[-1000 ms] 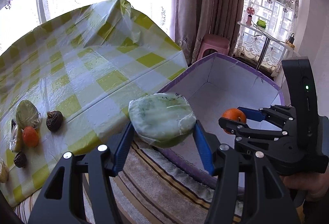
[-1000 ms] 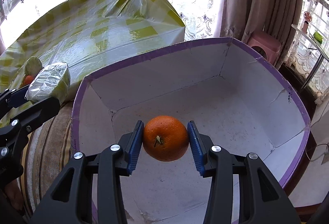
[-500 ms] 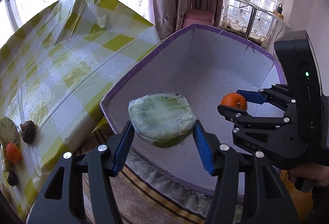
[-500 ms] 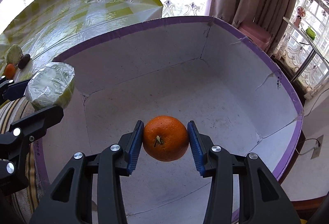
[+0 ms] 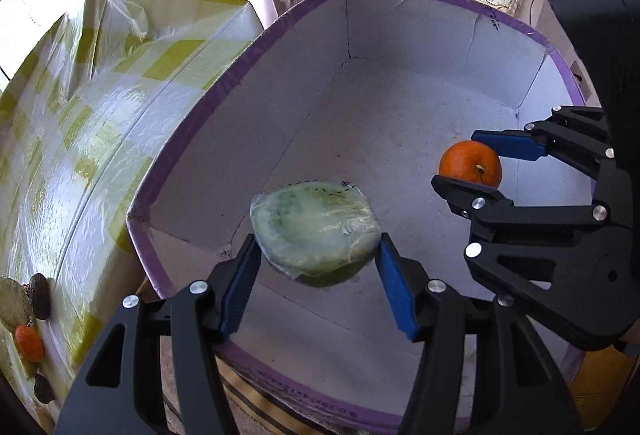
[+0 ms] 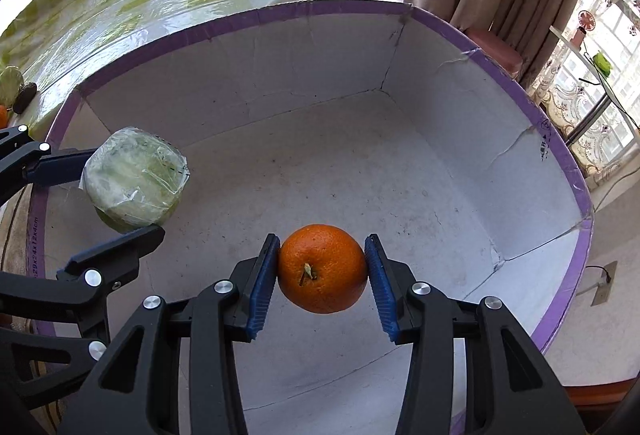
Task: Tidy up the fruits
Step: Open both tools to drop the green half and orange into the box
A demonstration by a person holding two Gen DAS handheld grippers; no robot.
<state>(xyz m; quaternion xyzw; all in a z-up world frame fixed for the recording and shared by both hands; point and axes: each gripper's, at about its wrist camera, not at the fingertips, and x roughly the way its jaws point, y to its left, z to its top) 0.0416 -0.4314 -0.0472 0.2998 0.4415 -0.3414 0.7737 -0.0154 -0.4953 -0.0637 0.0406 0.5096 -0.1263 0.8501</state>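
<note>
My left gripper (image 5: 316, 259) is shut on a plastic-wrapped green fruit (image 5: 314, 225) and holds it over the near-left part of a white box with a purple rim (image 5: 208, 95). My right gripper (image 6: 322, 271) is shut on an orange (image 6: 322, 267) and holds it over the box floor (image 6: 360, 171). The right gripper and its orange (image 5: 470, 164) show at the right of the left wrist view. The wrapped fruit (image 6: 134, 181) and the left gripper's fingers (image 6: 116, 249) show at the left of the right wrist view.
A table with a yellow-green checked plastic cloth (image 5: 80, 115) stands left of the box. On its near edge lie a small orange fruit (image 5: 28, 343), dark brown fruits (image 5: 39, 295) and another wrapped green fruit (image 6: 10, 85). Curtains, a pink stool (image 6: 494, 49) and a glass side table lie beyond.
Both grippers have moved forward and down over the box with their fruits still held. The table has slid off to the left and the box fills both views.
</note>
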